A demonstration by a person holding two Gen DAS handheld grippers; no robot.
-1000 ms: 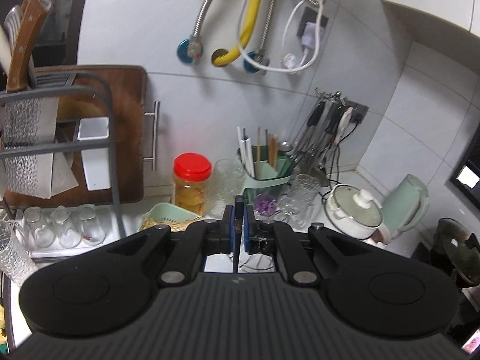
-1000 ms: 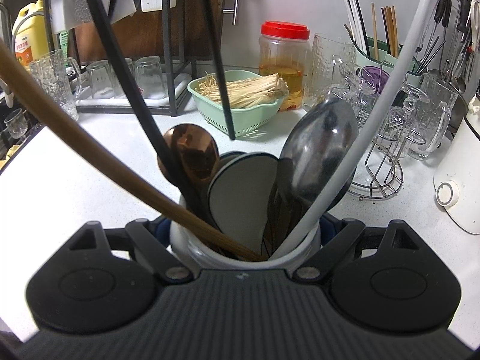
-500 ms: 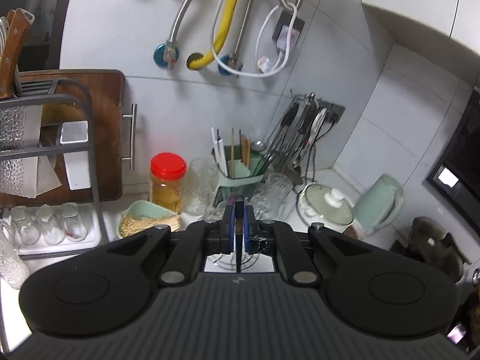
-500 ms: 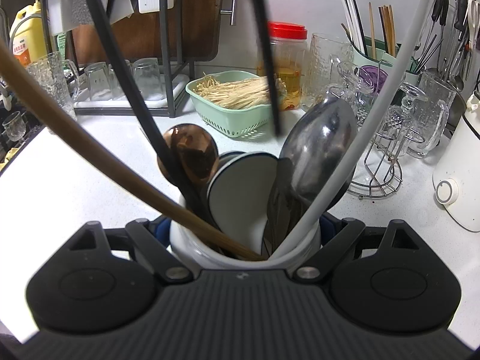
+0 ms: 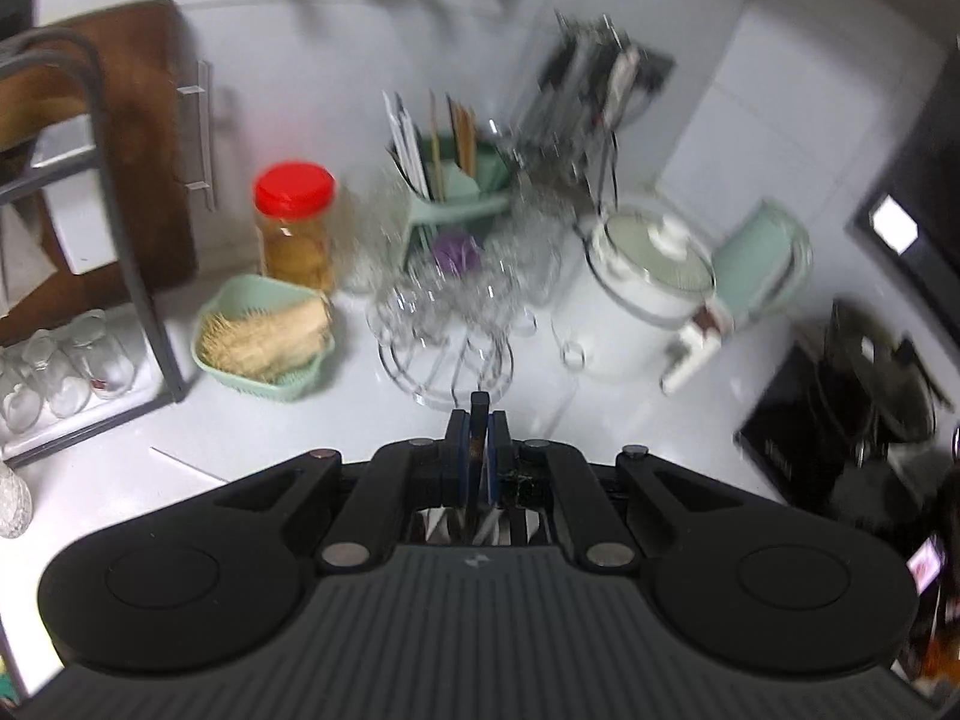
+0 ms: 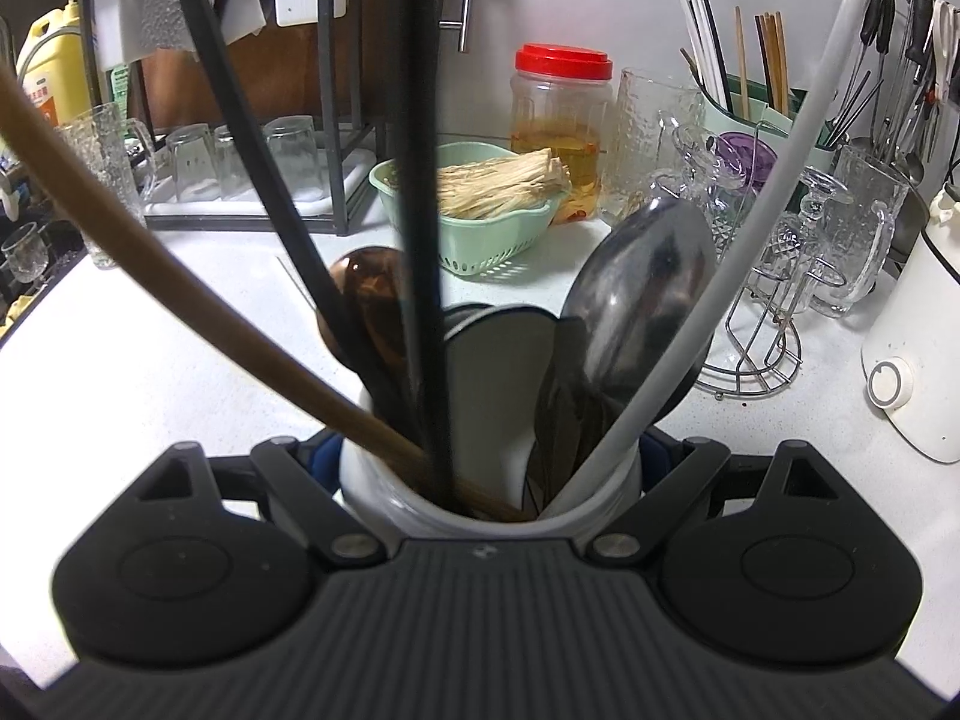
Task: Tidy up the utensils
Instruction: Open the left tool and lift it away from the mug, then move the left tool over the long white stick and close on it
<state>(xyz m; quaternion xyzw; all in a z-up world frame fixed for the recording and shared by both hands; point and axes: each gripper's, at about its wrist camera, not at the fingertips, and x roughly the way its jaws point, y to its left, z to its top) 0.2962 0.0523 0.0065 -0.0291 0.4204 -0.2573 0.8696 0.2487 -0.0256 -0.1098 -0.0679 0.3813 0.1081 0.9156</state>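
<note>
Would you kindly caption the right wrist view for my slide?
Right gripper clamps a white holder crowded with spoons and long handles.

The utensil holder [image 6: 384, 480] stands near the front edge of the counter [image 6: 150, 396], with handles and ladle heads sticking up out of it. Behind it, toward the wall, a basket [image 6: 480, 240] sits on the counter, a lidded jar [image 6: 561, 126] just behind that. A dish rack [image 6: 336, 138] holding upturned glasses [image 6: 192, 162] occupies the back left. A wire stand [image 6: 762, 348] sits right of the holder, a chopstick caddy [image 6: 756, 108] behind it.
</note>
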